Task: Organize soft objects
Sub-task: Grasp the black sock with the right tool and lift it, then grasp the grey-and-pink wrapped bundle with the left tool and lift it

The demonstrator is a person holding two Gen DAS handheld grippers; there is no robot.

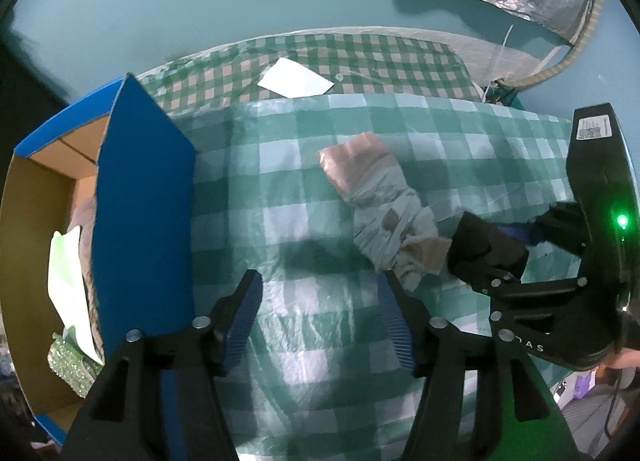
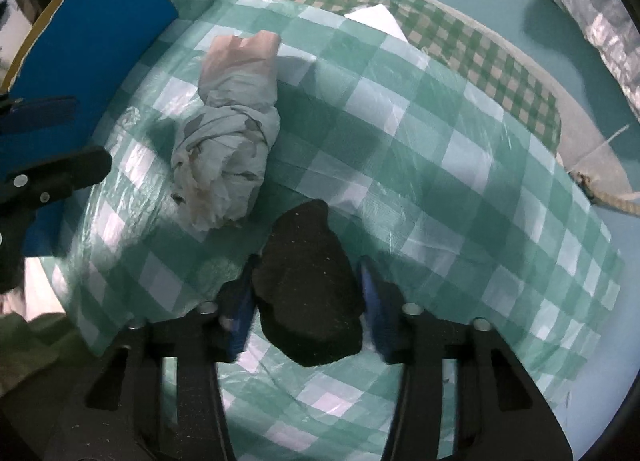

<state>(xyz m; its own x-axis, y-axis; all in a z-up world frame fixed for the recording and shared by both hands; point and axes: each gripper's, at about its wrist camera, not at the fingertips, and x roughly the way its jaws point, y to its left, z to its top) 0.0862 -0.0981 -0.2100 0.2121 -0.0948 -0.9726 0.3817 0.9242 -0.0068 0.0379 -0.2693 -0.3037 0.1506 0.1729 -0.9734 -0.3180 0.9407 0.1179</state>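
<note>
Right gripper grasping a black cloth.
Left gripper released, empty above the checked sheet; a rolled bundle ahead, slightly right.

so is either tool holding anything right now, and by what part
The right tool has the black soft object between its pads, across its middle; a firm grip cannot be told. The left tool is open over the checked cloth, holding nothing.
</note>
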